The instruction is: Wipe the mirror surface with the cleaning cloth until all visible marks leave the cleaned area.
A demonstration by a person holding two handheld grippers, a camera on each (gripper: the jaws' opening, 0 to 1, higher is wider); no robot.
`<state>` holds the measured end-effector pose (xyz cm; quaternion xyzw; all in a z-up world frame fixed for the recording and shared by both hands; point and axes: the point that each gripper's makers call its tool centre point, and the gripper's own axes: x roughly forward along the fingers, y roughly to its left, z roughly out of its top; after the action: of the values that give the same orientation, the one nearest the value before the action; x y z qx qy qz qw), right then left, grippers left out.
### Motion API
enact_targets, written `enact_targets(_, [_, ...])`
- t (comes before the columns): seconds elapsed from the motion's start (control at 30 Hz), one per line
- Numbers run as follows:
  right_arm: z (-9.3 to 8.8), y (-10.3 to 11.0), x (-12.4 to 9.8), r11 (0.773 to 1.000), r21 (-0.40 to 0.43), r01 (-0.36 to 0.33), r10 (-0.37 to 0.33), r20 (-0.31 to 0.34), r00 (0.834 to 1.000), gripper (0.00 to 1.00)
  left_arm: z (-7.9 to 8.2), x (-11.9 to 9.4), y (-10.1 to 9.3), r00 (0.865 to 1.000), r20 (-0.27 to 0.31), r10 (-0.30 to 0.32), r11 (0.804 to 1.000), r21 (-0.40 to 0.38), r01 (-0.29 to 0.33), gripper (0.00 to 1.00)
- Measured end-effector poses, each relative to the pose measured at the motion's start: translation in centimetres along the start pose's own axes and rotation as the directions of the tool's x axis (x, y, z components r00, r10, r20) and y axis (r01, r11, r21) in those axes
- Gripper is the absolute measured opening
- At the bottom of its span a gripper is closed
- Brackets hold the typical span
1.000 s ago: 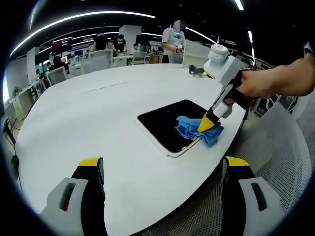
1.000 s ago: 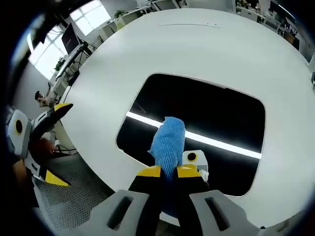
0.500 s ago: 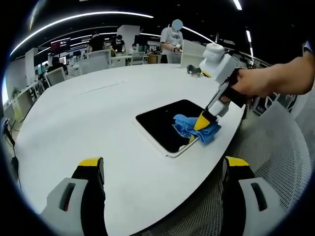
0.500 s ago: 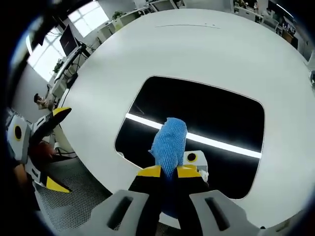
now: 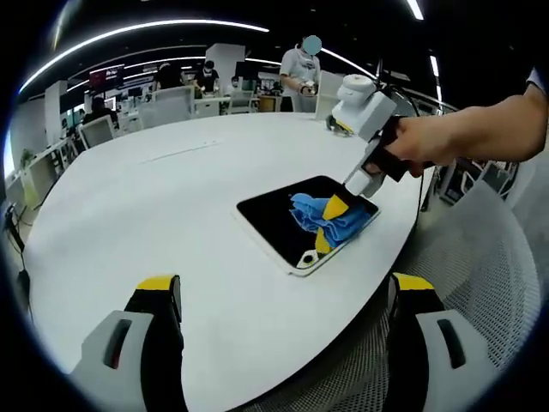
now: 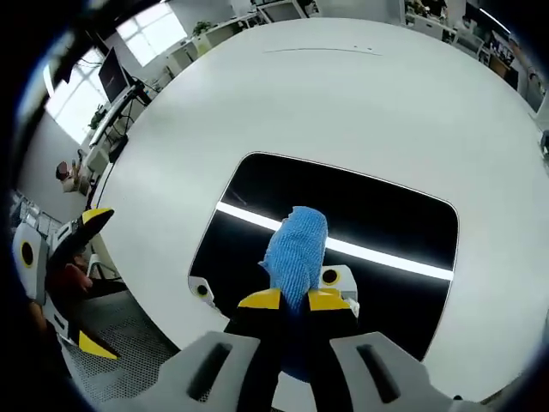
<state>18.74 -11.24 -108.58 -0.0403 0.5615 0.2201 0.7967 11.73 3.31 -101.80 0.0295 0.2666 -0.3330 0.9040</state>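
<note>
A dark rectangular mirror [image 5: 283, 216] [image 6: 360, 215] with a white rim lies flat on the white table [image 5: 154, 197], near its edge. My right gripper [image 6: 292, 299] [image 5: 325, 224] is shut on a blue cleaning cloth [image 6: 296, 249] [image 5: 322, 220] and presses it onto the mirror's near part. A hand holds that gripper in the left gripper view. The mirror reflects a bright ceiling light strip [image 6: 377, 257]. My left gripper [image 5: 283, 296] stands open over the table's near edge, well short of the mirror, with nothing between its fingers. It also shows at the left edge [image 6: 51, 257] of the right gripper view.
A mesh chair [image 5: 480, 283] stands to the right of the table. A small grey object [image 5: 331, 122] lies at the table's far side. People stand and sit at desks [image 5: 206, 94] in the background office.
My right gripper has slid the blue cloth farther across the mirror, away from its near corner. The left gripper has stayed put.
</note>
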Motion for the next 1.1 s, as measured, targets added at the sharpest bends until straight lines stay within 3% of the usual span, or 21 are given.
enact_targets(0.6, [4.5,-2.2,1.5,0.999,0.019,0.031,-0.031,0.011,0.999,0.03,0.1,0.1,0.2,1.0,0.003,0.005,1.0,0.0,-0.005,0.99])
enact_targets(1.1, [6.9,-3.1,2.3,0.999,0.036,0.04,-0.041,0.021,0.999,0.02,-0.2,0.4,0.4,1.0,-0.011,0.011,1.0,-0.002,-0.011,0.99])
